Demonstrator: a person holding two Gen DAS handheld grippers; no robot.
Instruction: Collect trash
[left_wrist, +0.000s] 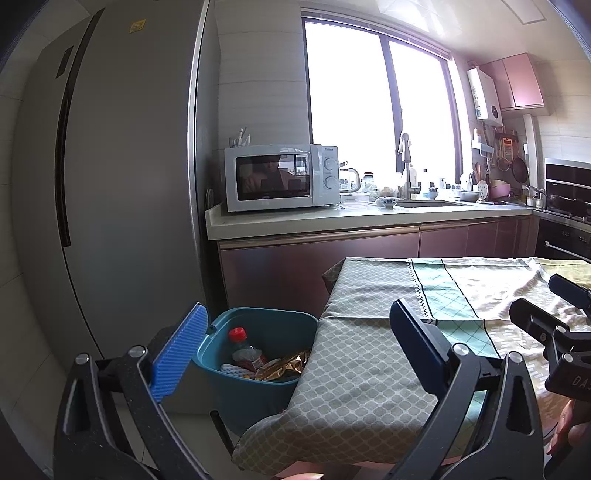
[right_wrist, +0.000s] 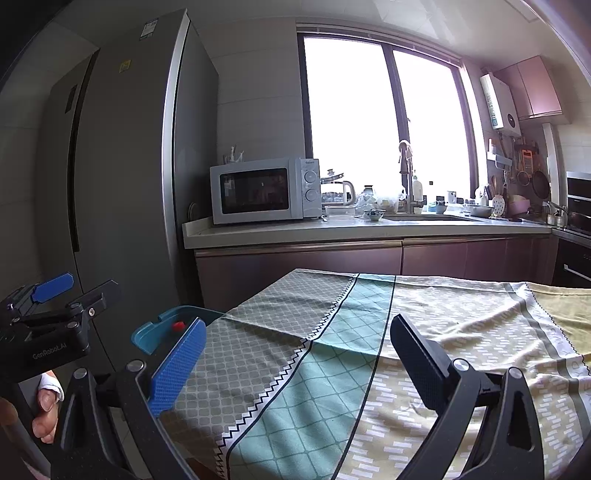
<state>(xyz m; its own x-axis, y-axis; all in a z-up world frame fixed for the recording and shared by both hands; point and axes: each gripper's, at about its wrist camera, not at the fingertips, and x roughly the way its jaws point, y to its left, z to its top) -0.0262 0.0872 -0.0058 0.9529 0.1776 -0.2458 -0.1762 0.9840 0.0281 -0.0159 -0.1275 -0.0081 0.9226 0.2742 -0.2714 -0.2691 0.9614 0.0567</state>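
Observation:
A teal trash bin (left_wrist: 236, 380) stands on the floor at the table's left end, between the fridge and the table. In it lie a plastic bottle with a red cap (left_wrist: 245, 352), a gold wrapper (left_wrist: 284, 365) and white netting. My left gripper (left_wrist: 299, 354) is open and empty, held above the bin and the table's left edge. My right gripper (right_wrist: 295, 362) is open and empty over the tablecloth. The bin's rim (right_wrist: 147, 336) and the red cap (right_wrist: 179, 325) show in the right wrist view. Each gripper shows at the edge of the other's view.
A patterned cloth covers the table (right_wrist: 443, 332). A tall grey fridge (left_wrist: 122, 184) stands to the left. A counter (left_wrist: 332, 218) behind holds a white microwave (left_wrist: 280, 177), a sink and dishes. An oven (left_wrist: 569, 206) is at the right.

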